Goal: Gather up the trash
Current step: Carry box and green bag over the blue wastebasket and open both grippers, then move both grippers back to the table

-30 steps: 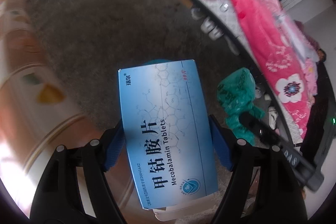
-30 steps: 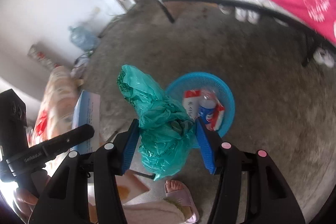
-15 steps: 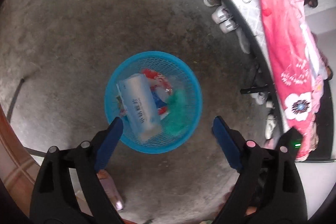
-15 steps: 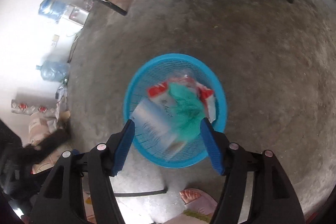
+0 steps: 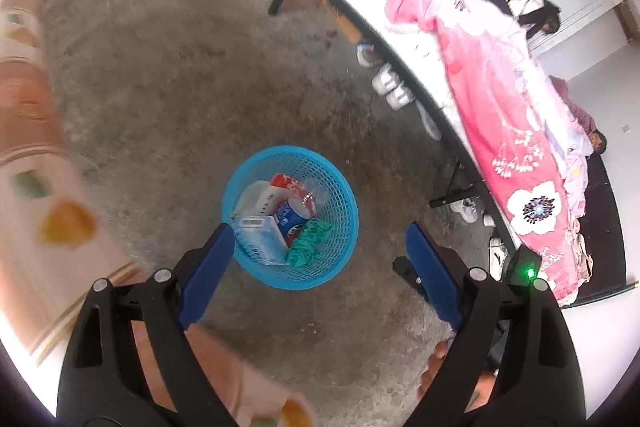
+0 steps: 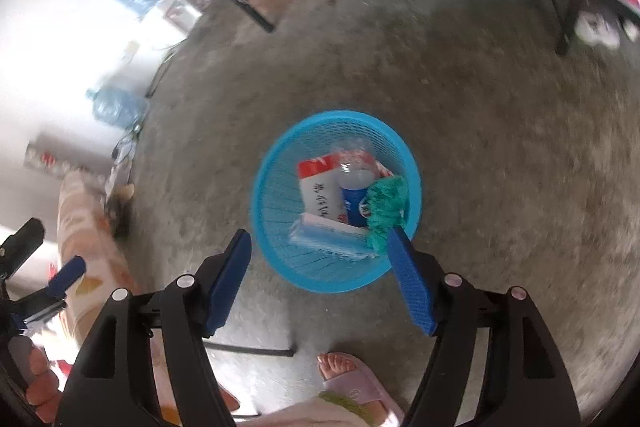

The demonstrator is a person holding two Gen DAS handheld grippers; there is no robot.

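Both cams look down at a blue basket (image 5: 348, 211) on the grey floor (image 5: 180, 87). The trash is inside it: a blue pill box (image 5: 260, 239), a crumpled green bag (image 5: 308, 247), a blue can (image 5: 294, 217) and a red & white pack (image 5: 280, 185).

The left gripper (image 5: 316, 251) has its jaws wide w/ nothing between them; the basket just shows in the gap, far below. The right gripper (image 6: 320, 259) has its jaws opening, also w/ nothing held. In the right cam one blue finger (image 6: 408, 279) covers part of the basket rim, and the green bag (image 6: 386, 207) sits right by its tip (can't tell if they touch).

Only the left cam shows the bed (image 5: 404, 67) clearly, w/ a pink flower blanket (image 5: 500, 99) and white shoes (image 5: 390, 87) under its edge. It also shows a green light (image 5: 531, 273) on the other tool, low right. Only the right cam shows big water bottles (image 6: 116, 107) by the wall, a foot in a pink slipper (image 6: 356, 383) at the bottom, and the left gripper from the side, at the far left edge.

Hard to see: the right cam is blurry, so the shoes and stuff by the wall are smeared. The left edge of the left cam is a peach blur w/ orange and green spots; can't tell what it is. Words on the packs are too small to read. Fingers (image 5: 434, 371) show behind the left gripper, mostly hidden.
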